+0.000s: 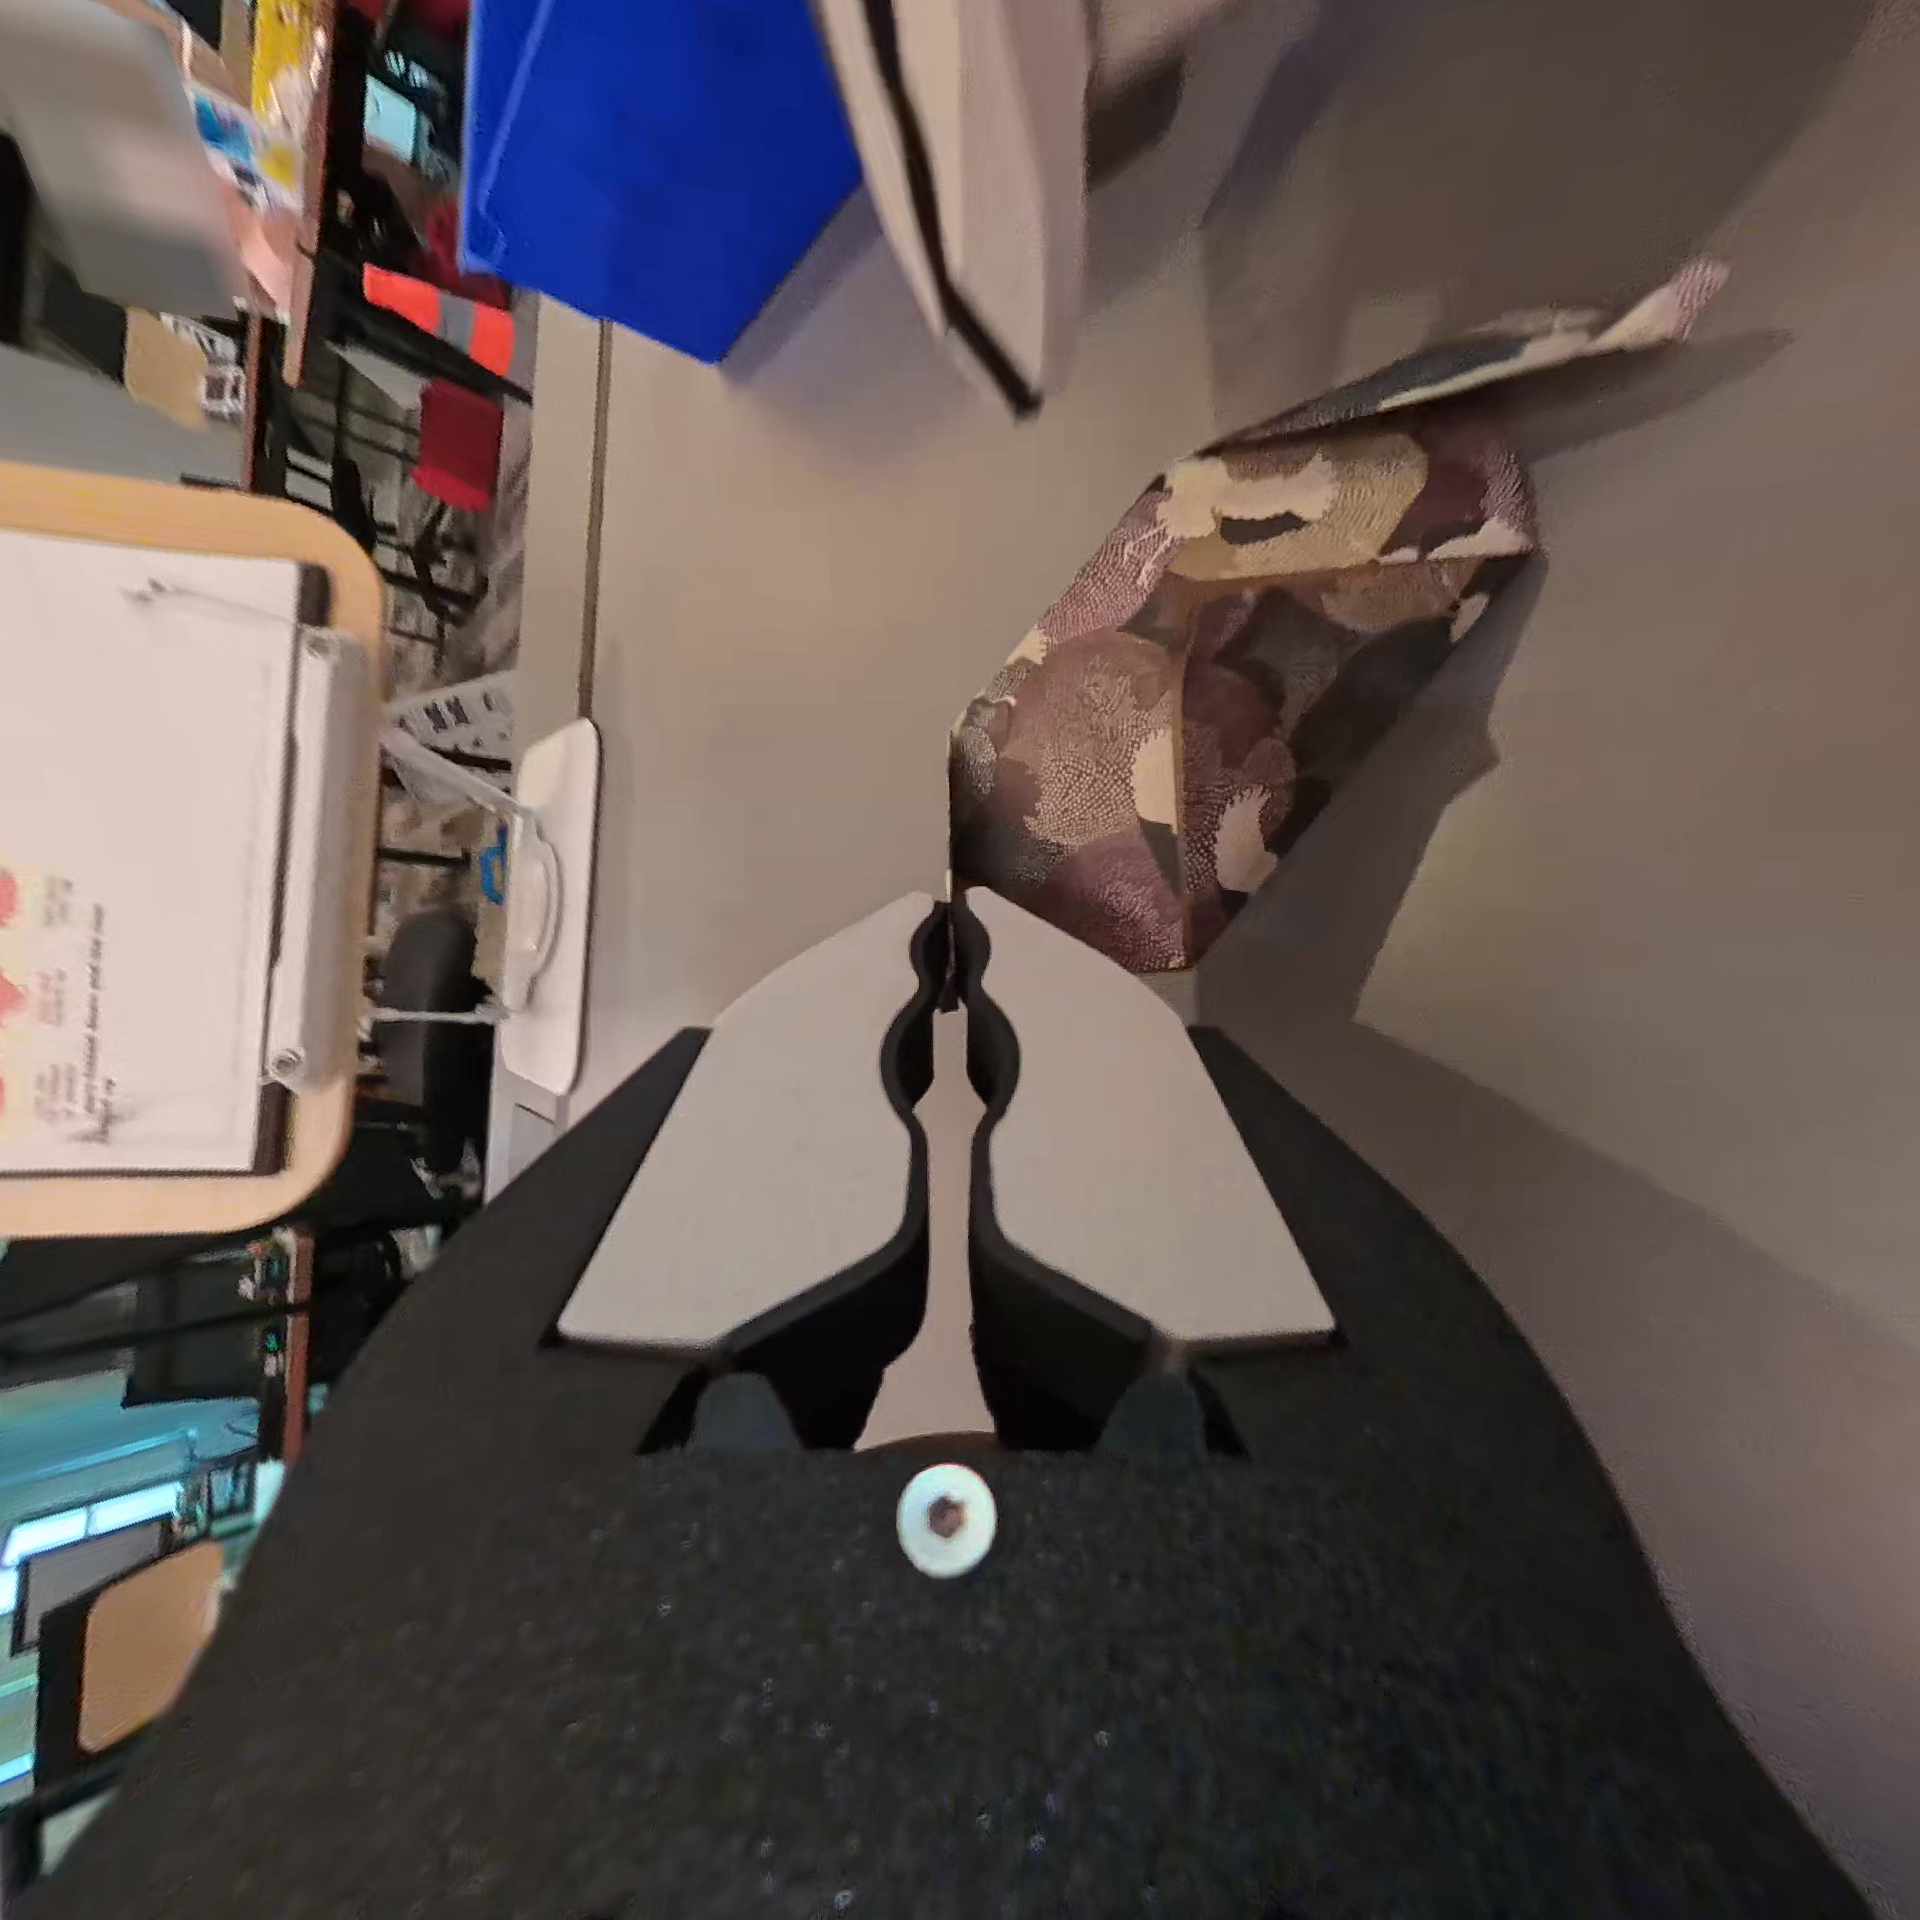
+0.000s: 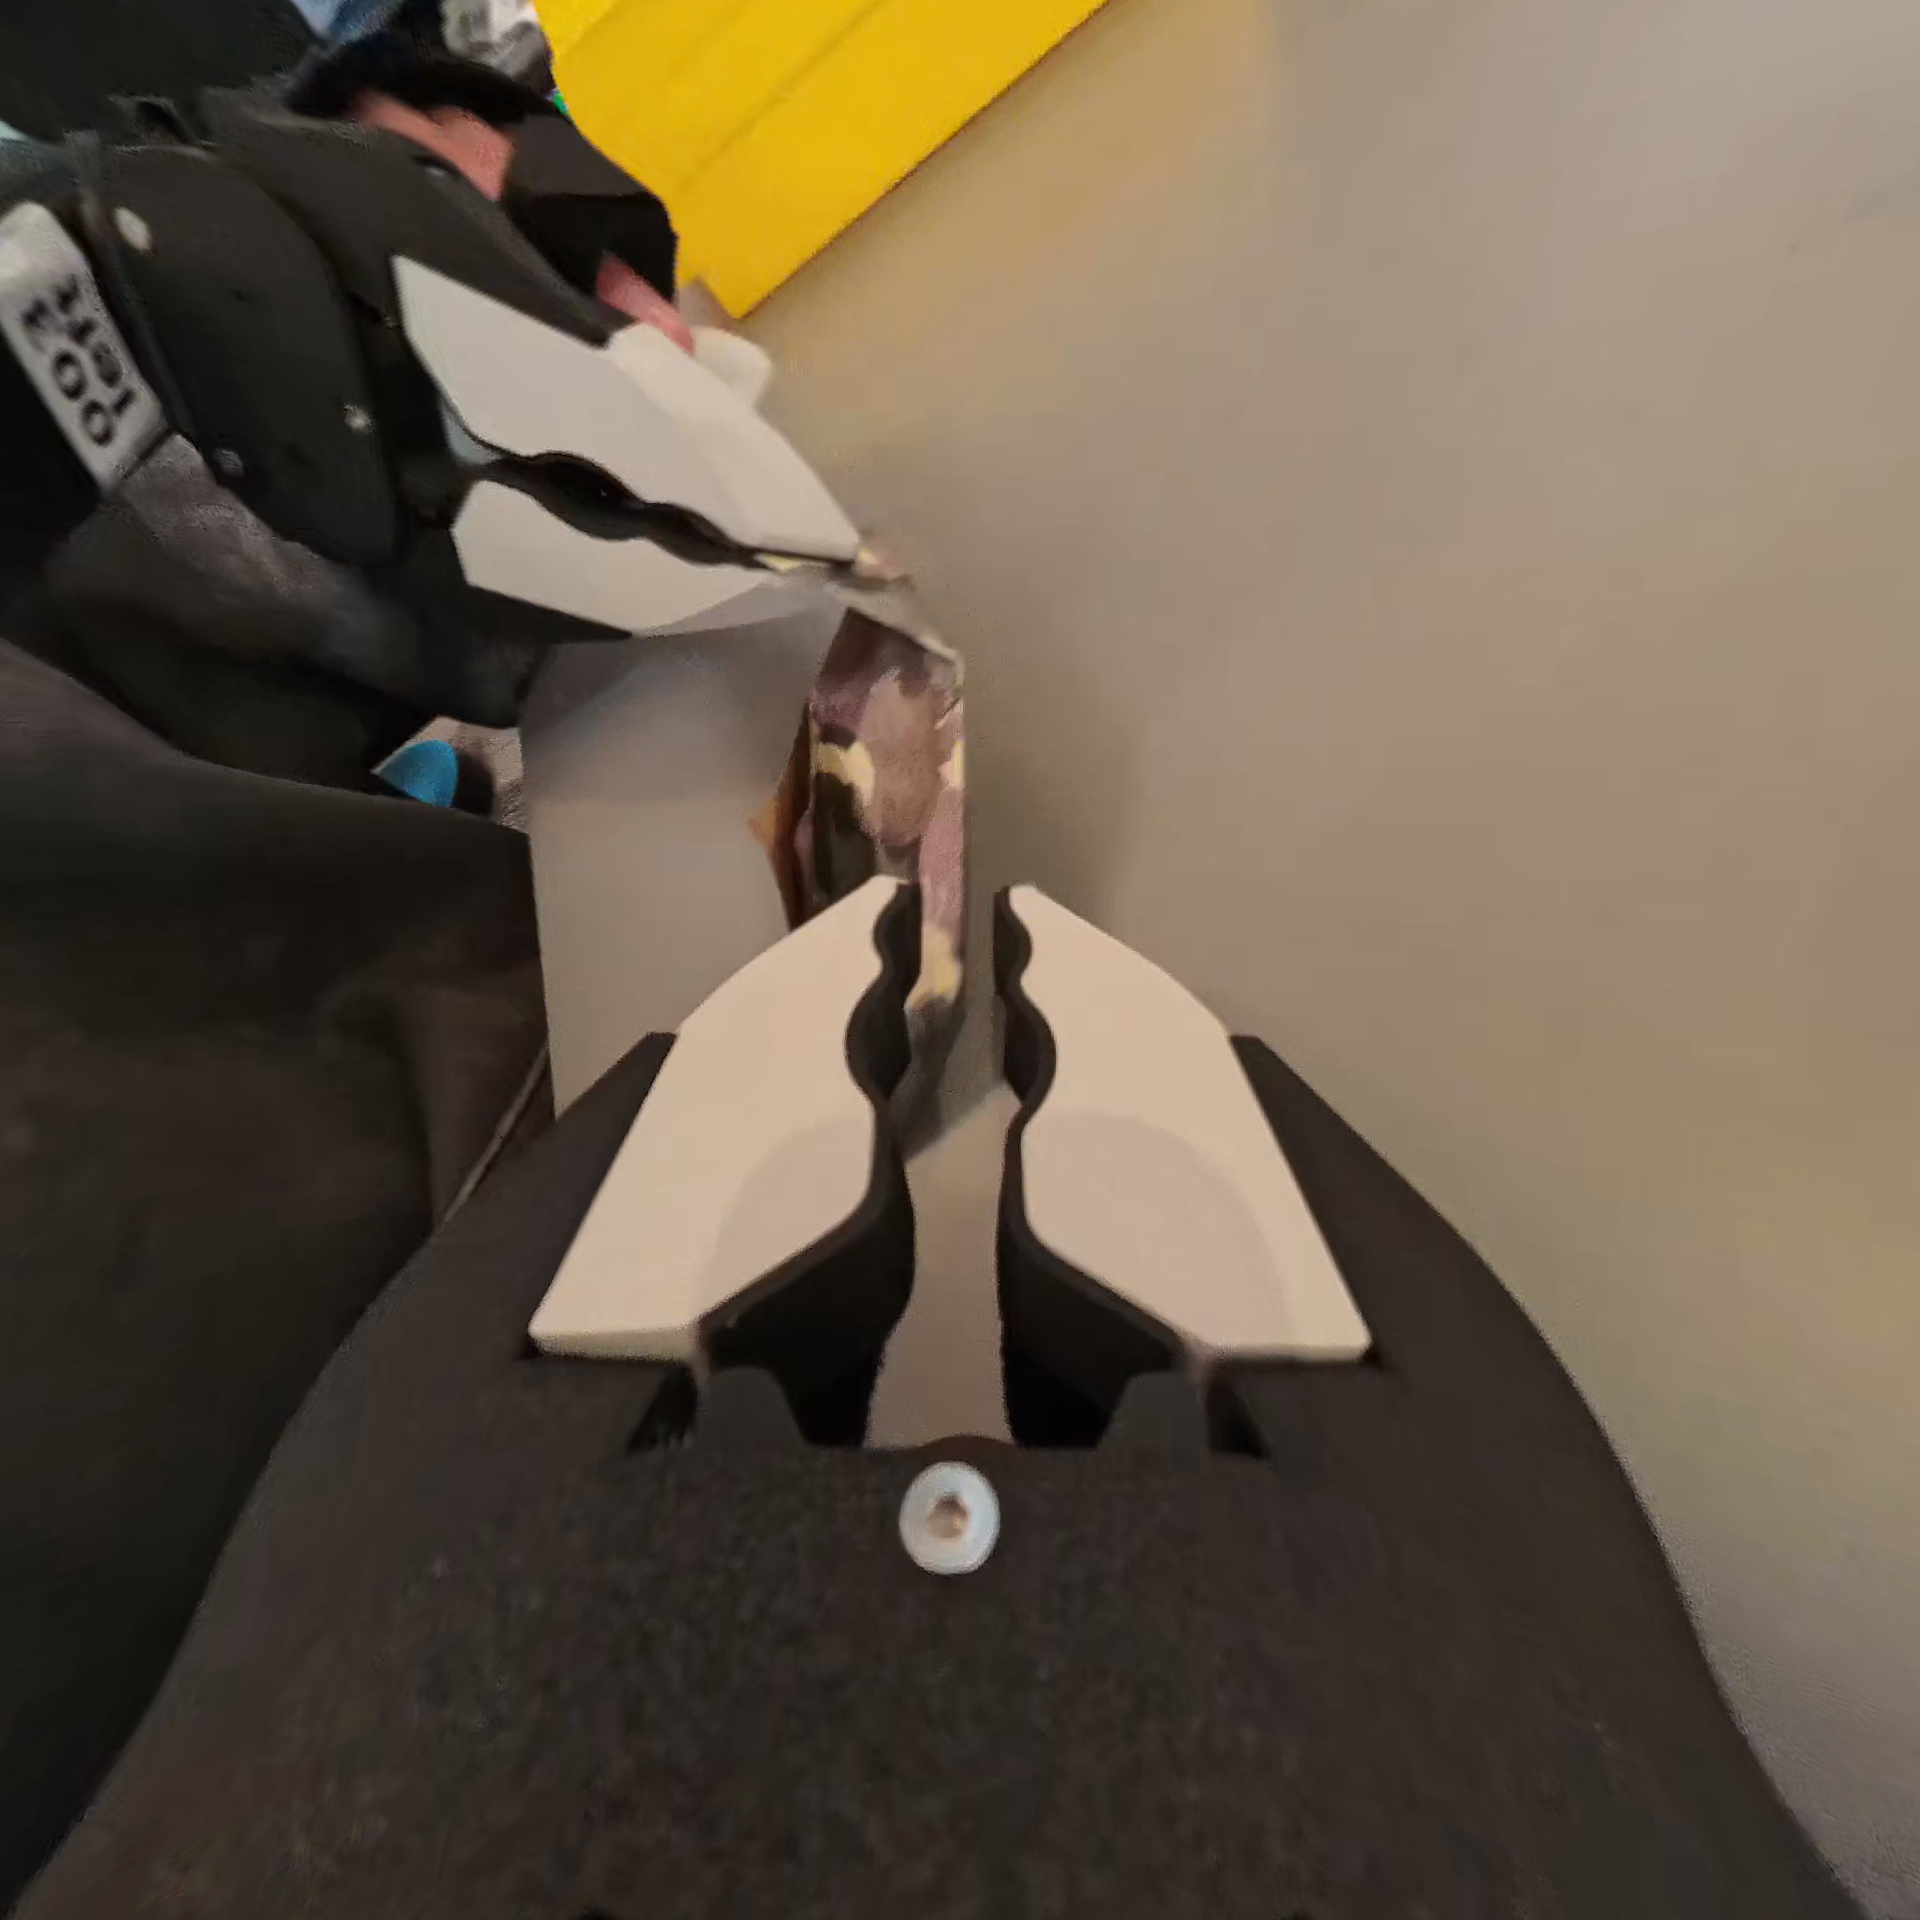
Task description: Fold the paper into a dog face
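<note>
The paper (image 1: pixel 1195 727) has a purple, tan and cream flower pattern. It is partly folded and stands up off the white table (image 1: pixel 748 582). My left gripper (image 1: pixel 951 914) is shut on one corner of it. In the right wrist view the paper (image 2: pixel 894 758) stands edge-on. Its lower edge runs between the fingers of my right gripper (image 2: pixel 956 904), which is open with a narrow gap and does not clamp it. The left gripper (image 2: pixel 831 556) shows there at upper left, pinching the paper's top corner. The right gripper (image 1: pixel 966 260) shows blurred at the top of the left wrist view.
A blue bin (image 1: pixel 644 156) stands on the table beyond the paper. A yellow bin (image 2: pixel 831 125) stands at the far side in the right wrist view. A board with a wooden frame (image 1: pixel 156 852) and shelves lie off the table. A person's dark sleeve (image 2: pixel 208 1039) is at left. My right fingertips sit around 9 centimetres from my left ones.
</note>
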Action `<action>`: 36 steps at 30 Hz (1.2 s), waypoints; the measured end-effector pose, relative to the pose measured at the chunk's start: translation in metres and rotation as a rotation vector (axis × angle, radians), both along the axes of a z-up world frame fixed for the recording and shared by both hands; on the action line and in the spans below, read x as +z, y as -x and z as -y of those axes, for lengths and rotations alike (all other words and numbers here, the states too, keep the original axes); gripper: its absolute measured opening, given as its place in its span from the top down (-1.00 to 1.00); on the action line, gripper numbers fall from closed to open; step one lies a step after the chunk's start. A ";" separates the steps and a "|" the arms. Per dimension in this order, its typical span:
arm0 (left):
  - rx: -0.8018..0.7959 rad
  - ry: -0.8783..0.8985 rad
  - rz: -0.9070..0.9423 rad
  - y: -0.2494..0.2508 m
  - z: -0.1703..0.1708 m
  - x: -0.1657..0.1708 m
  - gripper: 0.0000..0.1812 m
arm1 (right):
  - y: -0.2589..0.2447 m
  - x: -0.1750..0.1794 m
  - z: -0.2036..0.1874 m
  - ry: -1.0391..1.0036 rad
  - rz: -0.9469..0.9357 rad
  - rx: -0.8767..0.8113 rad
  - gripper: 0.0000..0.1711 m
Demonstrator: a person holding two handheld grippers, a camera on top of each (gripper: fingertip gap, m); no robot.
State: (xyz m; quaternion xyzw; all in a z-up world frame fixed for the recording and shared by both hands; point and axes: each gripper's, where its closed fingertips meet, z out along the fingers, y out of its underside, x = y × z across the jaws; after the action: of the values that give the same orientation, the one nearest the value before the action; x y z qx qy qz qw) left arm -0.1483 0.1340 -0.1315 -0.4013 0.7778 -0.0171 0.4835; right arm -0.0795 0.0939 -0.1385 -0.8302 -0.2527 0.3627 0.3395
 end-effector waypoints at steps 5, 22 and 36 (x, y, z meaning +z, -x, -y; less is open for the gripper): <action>-0.049 -0.029 0.044 -0.004 0.005 0.021 1.00 | 0.027 -0.008 -0.003 0.066 0.009 0.162 0.81; 0.402 1.089 0.346 0.024 0.034 -0.010 0.35 | -0.293 0.119 -0.005 -0.058 0.245 -0.846 1.00; 0.371 1.062 0.318 0.030 0.039 -0.008 0.35 | -0.363 -0.003 -0.040 0.338 0.353 -0.873 1.00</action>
State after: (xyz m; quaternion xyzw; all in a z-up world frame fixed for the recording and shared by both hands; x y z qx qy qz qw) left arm -0.1781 0.0949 -0.1393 -0.7107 0.4972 -0.3798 0.3218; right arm 0.2839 0.1343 -0.1414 -0.9507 0.1270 0.0765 0.2723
